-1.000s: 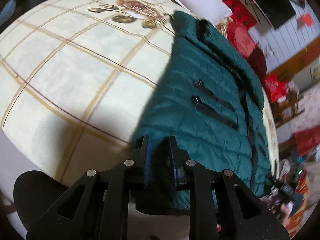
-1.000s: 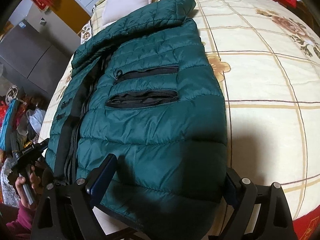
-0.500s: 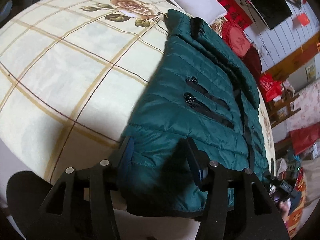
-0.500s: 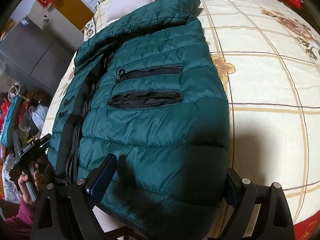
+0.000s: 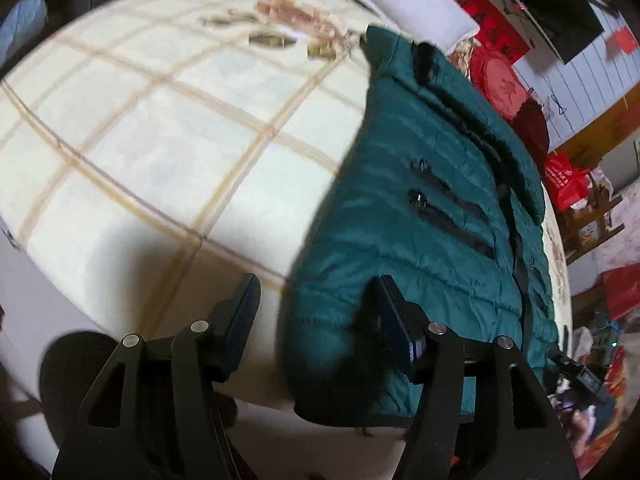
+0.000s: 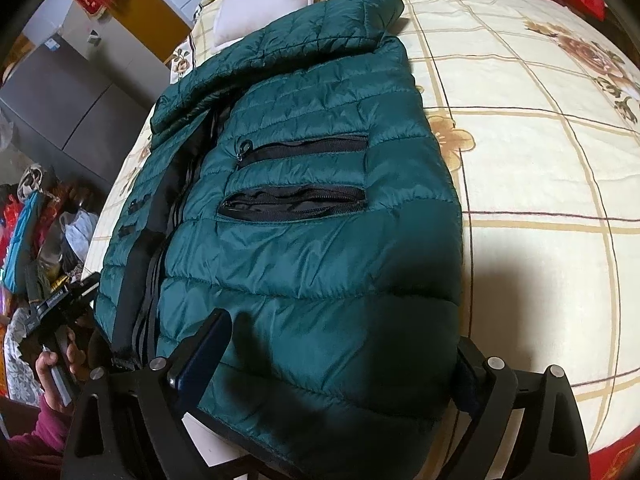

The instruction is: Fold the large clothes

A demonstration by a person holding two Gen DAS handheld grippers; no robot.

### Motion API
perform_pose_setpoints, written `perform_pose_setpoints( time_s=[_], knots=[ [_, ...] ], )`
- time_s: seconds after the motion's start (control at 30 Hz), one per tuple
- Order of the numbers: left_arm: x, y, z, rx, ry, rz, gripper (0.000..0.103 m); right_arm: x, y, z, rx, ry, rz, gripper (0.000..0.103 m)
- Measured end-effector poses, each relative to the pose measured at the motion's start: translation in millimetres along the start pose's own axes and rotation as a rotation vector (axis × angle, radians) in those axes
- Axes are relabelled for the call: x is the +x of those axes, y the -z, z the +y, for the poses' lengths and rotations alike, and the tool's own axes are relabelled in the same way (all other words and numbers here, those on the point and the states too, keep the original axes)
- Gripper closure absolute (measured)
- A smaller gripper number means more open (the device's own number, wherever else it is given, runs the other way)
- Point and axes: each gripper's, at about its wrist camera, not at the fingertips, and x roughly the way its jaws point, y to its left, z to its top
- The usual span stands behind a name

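A dark green quilted jacket point(image 5: 432, 208) lies folded lengthwise on the bed, two black zip pockets facing up; it also shows in the right wrist view point(image 6: 320, 208). My left gripper point(image 5: 316, 312) is open at the jacket's hem corner near the bed's edge, its right finger over the fabric, its left finger over bare sheet. My right gripper point(image 6: 340, 364) is open wide, its fingers on either side of the hem end of the jacket, gripping nothing.
The bed has a cream checked sheet point(image 5: 160, 140) with rose prints. A white pillow point(image 5: 412, 4) lies at the head beyond the jacket collar. Red cushions point(image 5: 500, 80) sit by it. Clutter and a person's hand point(image 6: 52, 364) are off the bed's far side.
My left gripper was shut on the jacket's hem corner; it has opened, let the fabric go and shifted left. The right gripper stays open and has hardly moved.
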Motion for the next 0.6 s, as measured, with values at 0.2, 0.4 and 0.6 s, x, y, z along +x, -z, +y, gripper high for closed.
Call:
perform_pose_setpoints(
  time_s=[0.2, 0.4, 0.6],
  knots=[
    [5.8, 6.5, -17.3, 0.027, 0.018, 0.006, 0.04, 0.2, 1.2, 1.2, -0.02, 0.006, -0.001, 0.005],
    [12.1, 9.8, -38.6, 0.113, -0.03, -0.001, 0.027, 1.3, 1.9, 3.6, -0.009, -0.045, 0.0, 0.005],
    [13.0, 11.5, -39.0, 0.129, -0.031, -0.005, 0.026, 0.6, 3.6, 2.8, -0.05, -0.073, 0.004, 0.005]
  ],
)
